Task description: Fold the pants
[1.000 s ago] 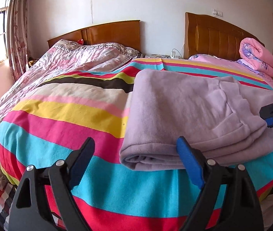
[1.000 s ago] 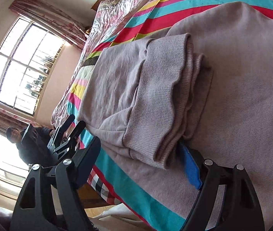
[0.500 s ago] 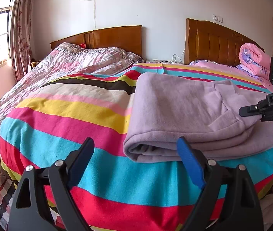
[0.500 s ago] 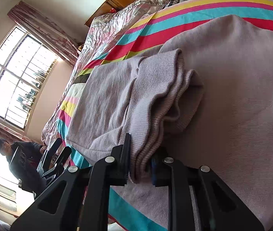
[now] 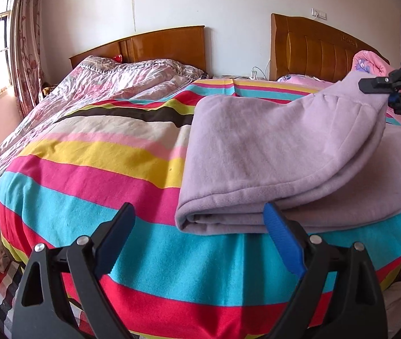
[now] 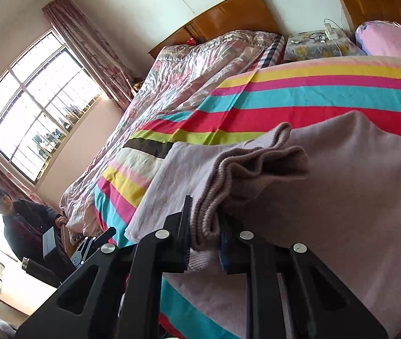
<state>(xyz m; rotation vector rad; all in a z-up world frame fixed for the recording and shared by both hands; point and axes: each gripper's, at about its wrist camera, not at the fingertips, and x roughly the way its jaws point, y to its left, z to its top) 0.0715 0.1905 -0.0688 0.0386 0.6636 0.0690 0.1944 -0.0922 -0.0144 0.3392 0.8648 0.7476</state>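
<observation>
Where a second ago the ribbed waistband lay flat on the folded stack, the lilac pants [image 5: 271, 152] now have that end lifted clear of the striped bedspread [image 5: 93, 169], while the folded edge near the foot of the bed rests as before. One pair of pants, two grippers, two wooden headboards. Since then the right gripper [image 6: 204, 243] has closed, and its fingers pinch the bunched waistband [image 6: 245, 169] between them, raised above the layer beneath. Hovering at the bed's edge, the left gripper [image 5: 200, 234] has its blue-padded fingers [image 5: 282, 237] spread wide; the folded edge sits just beyond them, untouched.
</observation>
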